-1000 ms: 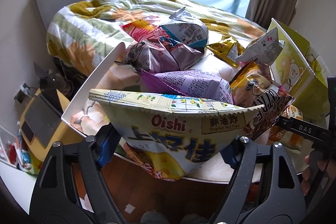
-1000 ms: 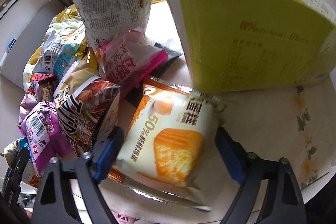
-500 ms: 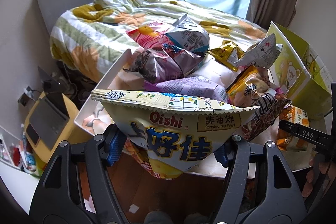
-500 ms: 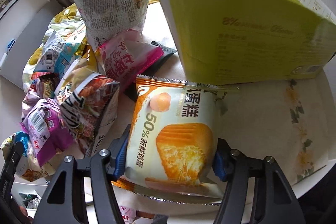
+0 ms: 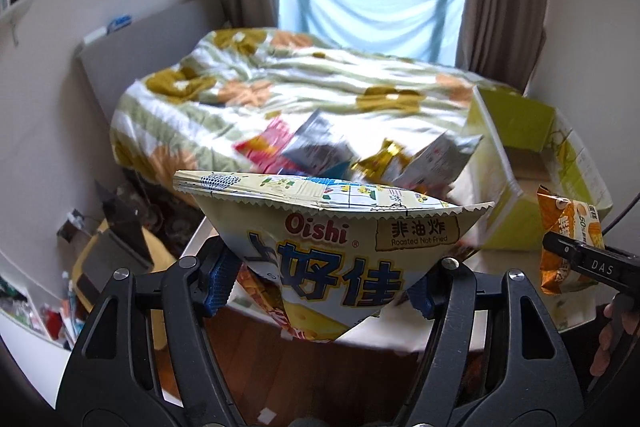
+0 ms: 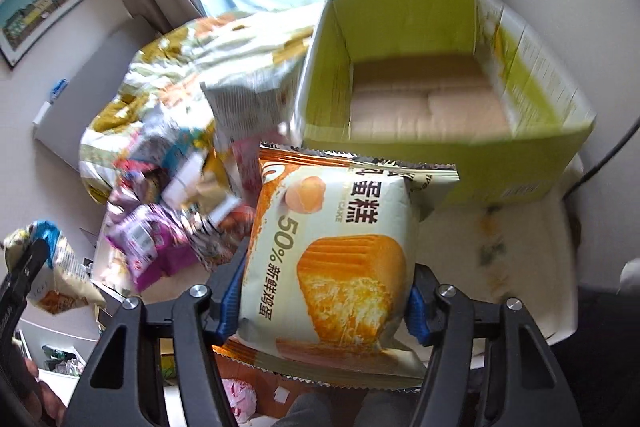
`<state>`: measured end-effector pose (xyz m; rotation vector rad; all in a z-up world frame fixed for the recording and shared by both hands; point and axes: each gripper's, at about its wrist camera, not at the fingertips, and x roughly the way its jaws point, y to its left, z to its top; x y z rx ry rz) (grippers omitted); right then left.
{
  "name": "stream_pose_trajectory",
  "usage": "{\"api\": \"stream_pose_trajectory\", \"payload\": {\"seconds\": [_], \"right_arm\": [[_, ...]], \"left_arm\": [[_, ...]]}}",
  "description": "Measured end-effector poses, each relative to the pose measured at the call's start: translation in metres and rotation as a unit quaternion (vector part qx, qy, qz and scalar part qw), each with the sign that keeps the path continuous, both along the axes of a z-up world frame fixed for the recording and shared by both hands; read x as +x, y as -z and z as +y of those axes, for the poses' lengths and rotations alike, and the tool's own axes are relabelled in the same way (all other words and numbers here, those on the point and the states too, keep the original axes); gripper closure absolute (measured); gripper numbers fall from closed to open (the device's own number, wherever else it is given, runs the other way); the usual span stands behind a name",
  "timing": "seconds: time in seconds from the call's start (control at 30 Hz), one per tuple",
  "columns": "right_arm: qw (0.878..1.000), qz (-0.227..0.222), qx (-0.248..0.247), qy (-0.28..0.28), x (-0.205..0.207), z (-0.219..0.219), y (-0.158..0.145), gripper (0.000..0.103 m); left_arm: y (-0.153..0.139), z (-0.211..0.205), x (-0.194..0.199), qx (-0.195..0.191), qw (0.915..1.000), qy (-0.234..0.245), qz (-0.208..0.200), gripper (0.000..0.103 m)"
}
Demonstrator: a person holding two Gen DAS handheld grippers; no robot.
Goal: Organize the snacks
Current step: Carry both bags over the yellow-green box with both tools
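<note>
My left gripper (image 5: 320,287) is shut on a cream Oishi snack bag (image 5: 332,243), held in the air above the table edge. My right gripper (image 6: 324,291) is shut on an orange and cream egg cake packet (image 6: 332,259), also lifted. The same cake packet (image 5: 568,239) shows at the right of the left wrist view, and the Oishi bag (image 6: 60,267) at the left of the right wrist view. An open green cardboard box (image 6: 432,99) stands on the table behind the cake packet; only its bare bottom shows. A pile of several snack bags (image 6: 168,203) lies left of the box.
The white floral table (image 6: 500,267) carries the box and the pile. A bed with a flowered quilt (image 5: 304,79) lies behind it, under a curtained window (image 5: 372,7). A yellow seat with a laptop (image 5: 116,251) stands low at the left. A hand (image 5: 616,343) holds the right gripper.
Both grippers closed onto their packets and lifted them off the table. The views now look higher, so the open box top and the window have come into sight.
</note>
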<state>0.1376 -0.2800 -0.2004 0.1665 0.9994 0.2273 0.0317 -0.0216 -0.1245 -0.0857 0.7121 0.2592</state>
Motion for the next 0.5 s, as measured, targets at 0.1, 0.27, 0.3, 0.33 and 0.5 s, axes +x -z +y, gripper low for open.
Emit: {"api": "stream_pose_trajectory", "payload": {"seconds": [0.1,0.27,0.3,0.33,0.5], "right_arm": [[1.000,-0.027,-0.005,-0.006,0.002,-0.024,-0.028,0.043],[0.998,-0.050,-0.023,-0.015,0.023,-0.060,-0.059,0.043],[0.998,-0.049,-0.026,-0.015,0.031,-0.067,-0.062,0.043],[0.998,-0.048,-0.027,-0.013,0.037,-0.074,-0.065,0.043],[0.998,-0.048,-0.035,0.007,0.081,-0.095,-0.070,0.043]], "left_arm": [[-0.025,-0.031,0.018,0.000,0.9995,0.027,-0.016,0.037],[-0.053,-0.085,0.059,-0.018,0.9953,0.089,-0.034,0.037],[-0.058,-0.097,0.070,-0.018,0.9938,0.105,-0.034,0.037],[-0.061,-0.107,0.080,-0.017,0.9924,0.117,-0.035,0.037],[-0.069,-0.154,0.145,-0.017,0.9830,0.182,-0.022,0.037]]}}
